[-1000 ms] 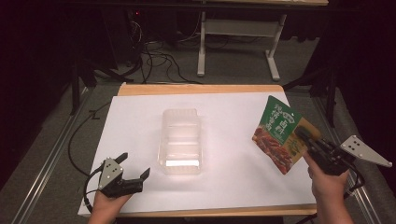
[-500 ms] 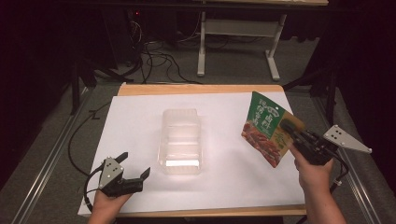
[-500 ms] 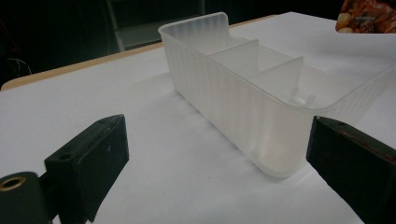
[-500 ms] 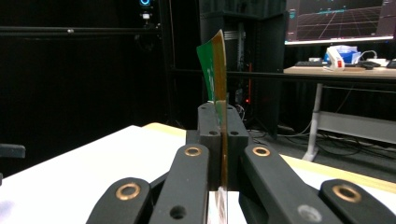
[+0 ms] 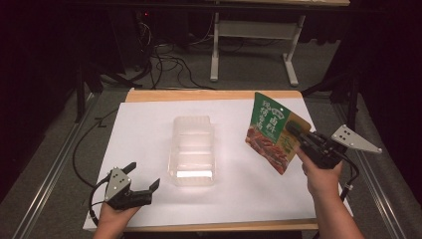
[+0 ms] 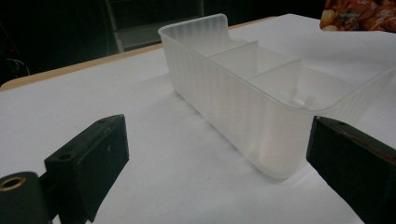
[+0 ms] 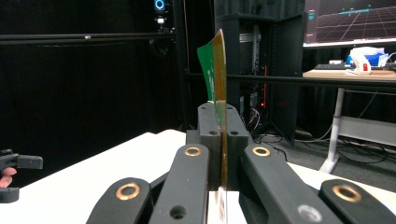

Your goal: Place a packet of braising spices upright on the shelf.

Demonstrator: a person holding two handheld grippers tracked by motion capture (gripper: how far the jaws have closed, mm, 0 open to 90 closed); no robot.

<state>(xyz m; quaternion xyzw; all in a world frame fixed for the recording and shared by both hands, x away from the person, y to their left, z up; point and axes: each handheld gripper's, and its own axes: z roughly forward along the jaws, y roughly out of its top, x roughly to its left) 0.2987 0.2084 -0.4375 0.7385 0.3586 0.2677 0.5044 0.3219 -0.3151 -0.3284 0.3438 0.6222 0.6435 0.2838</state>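
A green and orange snack pouch [image 5: 271, 132] hangs in the air over the right part of the white table [image 5: 144, 129], with my right gripper [image 5: 294, 130] shut on its right edge. In the right gripper view the pouch [image 7: 217, 65] stands edge-on, pinched between the two jaws. A clear plastic tray [image 5: 193, 149] with three compartments sits at the table's middle. My left gripper [image 5: 144, 175] rests open near the front left edge, pointing at the tray [image 6: 247, 93], with nothing between its jaws. A corner of the pouch [image 6: 357, 14] shows beyond the tray.
A wooden edge [image 5: 209, 94] borders the white table at the back. Cables [image 5: 164, 59] and a desk frame [image 5: 254, 30] lie on the floor behind. A monitor [image 7: 350, 21] and a desk stand far off in the right gripper view.
My right hand has carried the pouch leftward, toward the tray. The left gripper has stayed where it was.
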